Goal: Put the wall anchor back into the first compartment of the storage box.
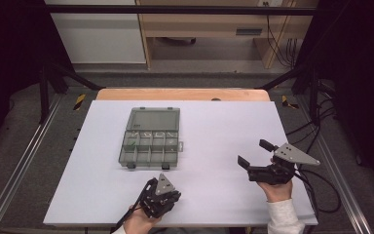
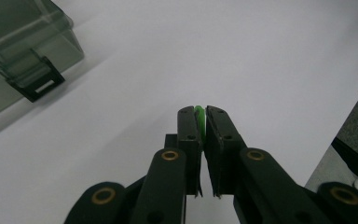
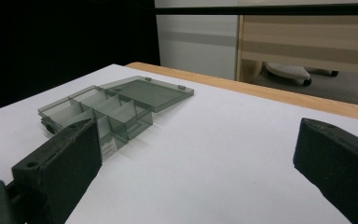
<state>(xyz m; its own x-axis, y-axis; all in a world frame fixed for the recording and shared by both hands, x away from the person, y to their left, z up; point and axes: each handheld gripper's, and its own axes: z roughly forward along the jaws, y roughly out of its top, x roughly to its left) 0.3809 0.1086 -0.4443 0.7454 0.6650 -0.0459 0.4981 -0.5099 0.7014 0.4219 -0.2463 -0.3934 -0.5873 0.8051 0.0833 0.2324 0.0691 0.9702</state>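
We list: translucent smoke-grey glossy plastic compartment box (image 1: 150, 146); smooth matt white table sheet (image 1: 214, 161); matt black left gripper (image 2: 199, 122); small smooth green plastic piece (image 2: 200, 122).

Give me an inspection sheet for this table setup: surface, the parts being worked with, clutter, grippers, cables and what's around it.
Surface: white tabletop with a wooden strip along its far edge, bare around the box.
Job's things: smoky transparent plastic compartment box, lid folded open and lying flat behind it; a small green piece in one compartment; thin green flat piece pinched edge-on.
Clutter: nothing seen.
Grippers: left gripper shut on the thin green flat piece, near the table's front edge; right gripper open and holding nothing, right of the box.
Cables: black cables trail off the right edge.
Surroundings: black metal frame, wooden furniture behind, grey floor.
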